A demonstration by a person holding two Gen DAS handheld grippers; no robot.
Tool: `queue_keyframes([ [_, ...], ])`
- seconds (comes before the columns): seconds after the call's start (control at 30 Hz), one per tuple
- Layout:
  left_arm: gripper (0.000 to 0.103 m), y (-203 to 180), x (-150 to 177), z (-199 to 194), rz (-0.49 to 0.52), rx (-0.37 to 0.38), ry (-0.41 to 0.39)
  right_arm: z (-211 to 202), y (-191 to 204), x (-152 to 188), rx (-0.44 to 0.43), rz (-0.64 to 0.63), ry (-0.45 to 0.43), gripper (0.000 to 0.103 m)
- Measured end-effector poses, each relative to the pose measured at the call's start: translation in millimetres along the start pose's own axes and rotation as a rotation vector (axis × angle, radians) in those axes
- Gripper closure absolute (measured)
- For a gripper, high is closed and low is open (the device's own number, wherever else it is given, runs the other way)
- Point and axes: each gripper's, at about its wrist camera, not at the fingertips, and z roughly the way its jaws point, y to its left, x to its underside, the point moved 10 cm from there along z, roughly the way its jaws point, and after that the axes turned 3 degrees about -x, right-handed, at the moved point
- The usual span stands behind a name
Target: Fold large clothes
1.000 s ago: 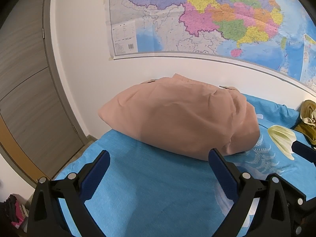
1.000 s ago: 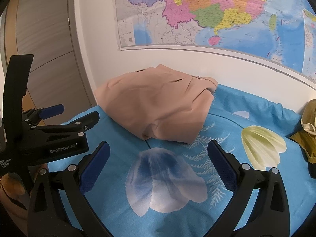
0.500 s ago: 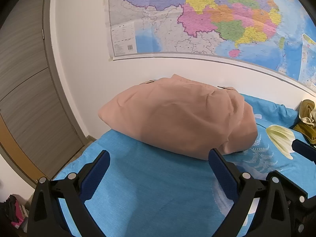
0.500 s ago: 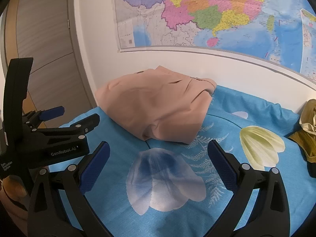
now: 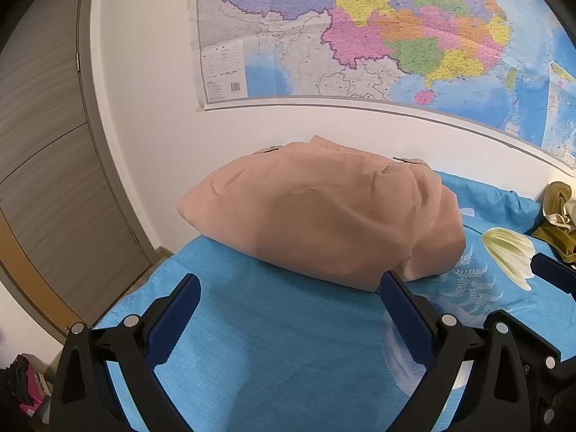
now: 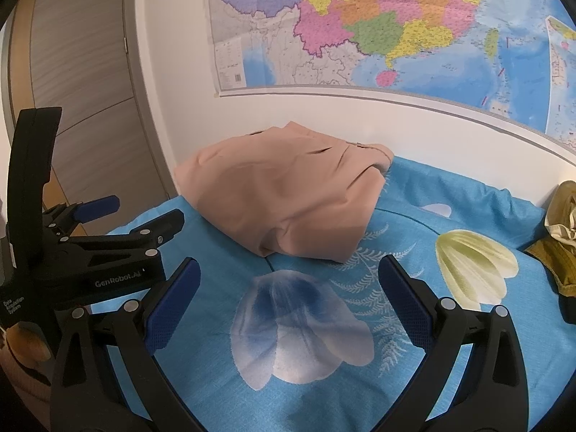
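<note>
**Risks around a folded garment left close to the bed corner**

Peach-coloured garment [image 5: 324, 223] lies as a thick folded bundle on the blue bedsheet [image 5: 273, 352], near the wall and near the left corner of the bed. Both grippers are apart from it and empty. The left gripper [image 5: 288, 309] has its fingers spread wide, with only sheet between them; its right fingertip appears just before the near edge of the bundle, but from this angle I cannot say if it touches the cloth. The right gripper [image 6: 288, 288] is also spread, above the printed flower on the sheet, and holds nothing.

The fold looks nearly finished, yet it is not tight. The right end of the bundle is puffy and one layer curls under, so I judge it can spring open if it is pushed or lifted from one side only. A pinch at the near edge may catch only the top layer and pull the fold apart. The smooth fabric may also slide on the sheet toward the bed corner and fall. A low grasp could take the bedsheet together with the garment. The yellowish clothes [image 6: 561, 216] at the right edge are well apart and should not disturb.
</note>
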Motion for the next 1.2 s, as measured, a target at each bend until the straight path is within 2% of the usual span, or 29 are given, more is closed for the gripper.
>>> queue_keyframes([
  [1.2, 0.007, -4.6, 5.0, -4.0, 0.0, 0.004, 0.005, -3.4, 0.3, 2.7, -0.003, 0.008, 0.003, 0.005],
])
